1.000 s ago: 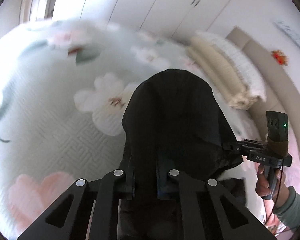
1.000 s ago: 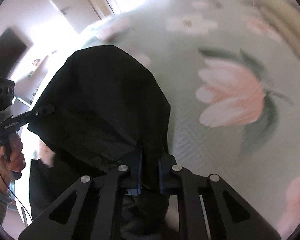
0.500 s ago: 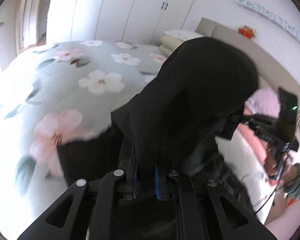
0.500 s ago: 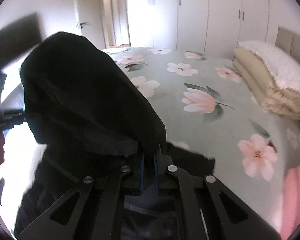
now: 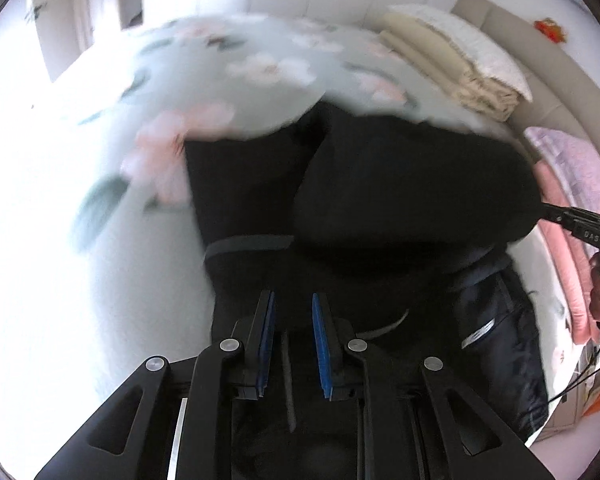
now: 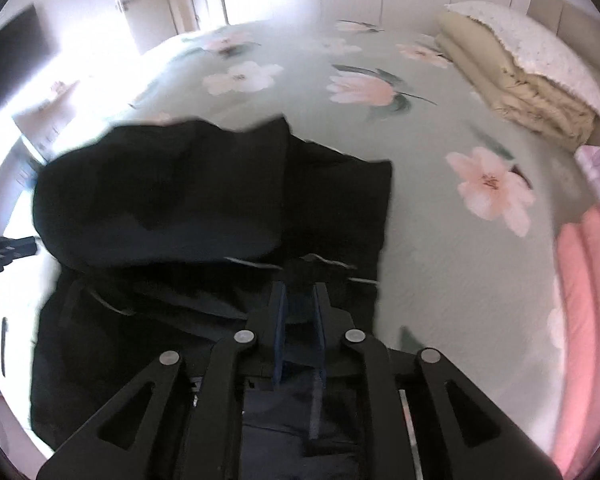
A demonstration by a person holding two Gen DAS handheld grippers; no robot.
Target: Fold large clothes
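Note:
A large black garment [image 5: 380, 208] lies on the floral bedspread [image 5: 204, 92], its far part folded back over the near part. My left gripper [image 5: 293, 312] hovers just above the garment's near edge, its blue pads apart and nothing between them. In the right wrist view the same garment [image 6: 204, 200] lies folded over. My right gripper [image 6: 300, 304] has its jaws parted over the cloth, with no fabric pinched. The right gripper also shows in the left wrist view [image 5: 580, 224], at the garment's right side.
Folded beige bedding with a white pillow [image 6: 532, 68] lies at the head of the bed. Pink folded fabric [image 6: 588, 320] lies along the right side. White wardrobes and a bright doorway stand beyond the bed.
Both grippers swung the held black cloth forward and down onto the bed, then opened and let it go. The garment now lies folded over itself.

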